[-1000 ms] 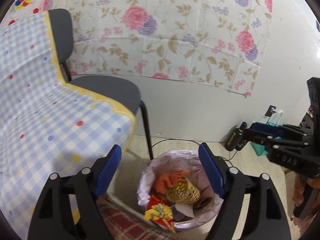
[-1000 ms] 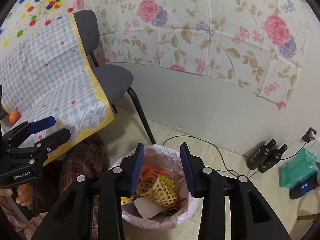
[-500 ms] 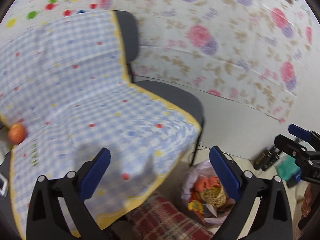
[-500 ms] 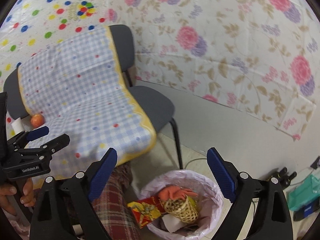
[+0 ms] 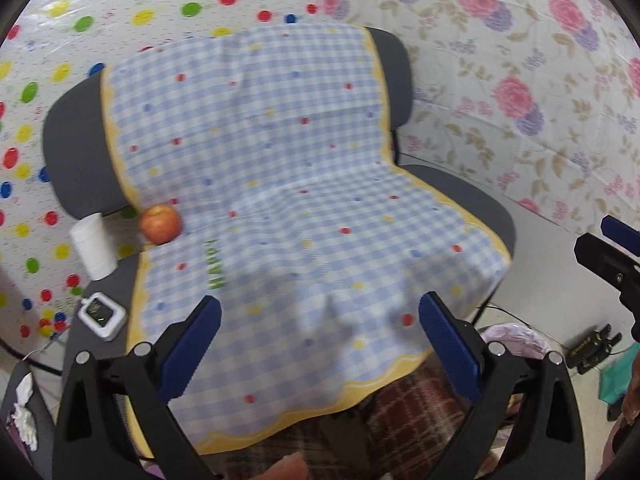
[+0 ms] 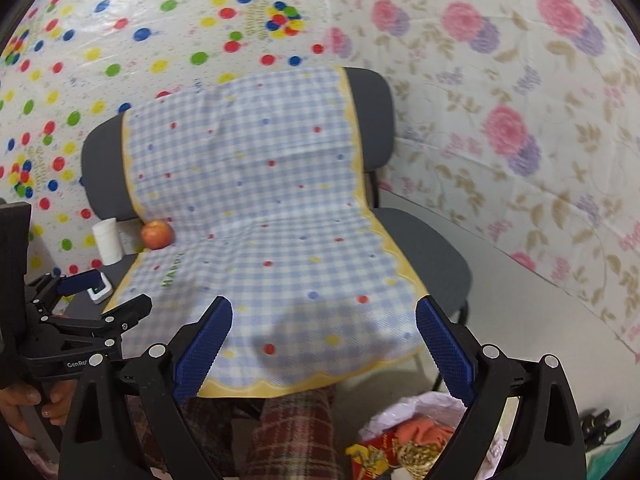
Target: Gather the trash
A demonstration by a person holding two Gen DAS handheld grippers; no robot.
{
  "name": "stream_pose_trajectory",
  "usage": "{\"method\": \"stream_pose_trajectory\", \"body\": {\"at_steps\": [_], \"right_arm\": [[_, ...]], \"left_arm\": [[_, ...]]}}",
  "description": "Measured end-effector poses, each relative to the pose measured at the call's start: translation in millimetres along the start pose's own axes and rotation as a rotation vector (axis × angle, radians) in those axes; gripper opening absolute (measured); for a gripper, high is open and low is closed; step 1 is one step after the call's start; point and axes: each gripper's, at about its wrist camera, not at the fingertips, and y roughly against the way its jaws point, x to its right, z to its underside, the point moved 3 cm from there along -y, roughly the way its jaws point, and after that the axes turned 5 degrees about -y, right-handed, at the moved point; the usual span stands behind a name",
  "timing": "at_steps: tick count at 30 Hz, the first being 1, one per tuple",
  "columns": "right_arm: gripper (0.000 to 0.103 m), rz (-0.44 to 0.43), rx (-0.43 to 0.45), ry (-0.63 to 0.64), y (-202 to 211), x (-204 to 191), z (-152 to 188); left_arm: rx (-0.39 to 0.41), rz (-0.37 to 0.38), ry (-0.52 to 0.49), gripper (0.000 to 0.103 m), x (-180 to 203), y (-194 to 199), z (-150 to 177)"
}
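The trash bin (image 6: 416,432), lined with a pale pink bag, stands on the floor near right, mouth upward, holding orange, red and woven scraps. Left gripper (image 5: 320,344) and right gripper (image 6: 324,344) hover with jaws wide, empty, facing the checked cloth (image 6: 260,220).

Two chairs (image 5: 460,188) are standing side by side, and one checked cloth (image 5: 304,208) is lying across both of them. One apple (image 5: 160,224) is sitting on the cloth. One white paper cup (image 5: 93,246) and one small white device (image 5: 102,315) are resting beside it. One bin (image 6: 420,440) with a pink bag is standing on the floor. Two grippers are showing, the left gripper (image 5: 320,344) and the right gripper (image 6: 324,344). Two patterned sheets are hanging on the wall, one dotted sheet (image 6: 120,20) and one flowered sheet (image 6: 520,100).
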Motion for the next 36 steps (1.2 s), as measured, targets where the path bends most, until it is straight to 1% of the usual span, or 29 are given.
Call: {"method": "stream_pose_trajectory", "body": {"at_steps": [3,7,13,20,27,36], "right_arm": [[0.092,-0.048,-0.008,0.031,-10.3,-21.9,-4.5],[0.092,-0.090,-0.023,0.059,-22.1,-44.3,-8.8],[0.092,-0.105,-0.032,0.100,-32.0,-66.7,-14.4],[0.092,-0.092,-0.034,0.106,-38.8,-71.2,-19.2],[0.092,-0.077,-0.058,0.098,-46.9,-66.5,-16.0],[0.092,-0.077,-0.062,0.098,-48.7,-63.0,-14.8]], "left_arm": [[0.001,-0.066,0.027,0.096,-22.6,7.5,4.8],[-0.015,-0.135,0.049,0.096,-48.2,10.5,7.9],[-0.021,-0.176,0.092,0.096,-73.0,14.5,10.0],[-0.016,-0.173,0.116,0.096,-85.8,8.7,7.8],[-0.029,-0.156,0.119,0.096,-84.8,0.5,8.5],[-0.028,-0.158,0.121,0.096,-82.9,-0.3,8.2]]}}
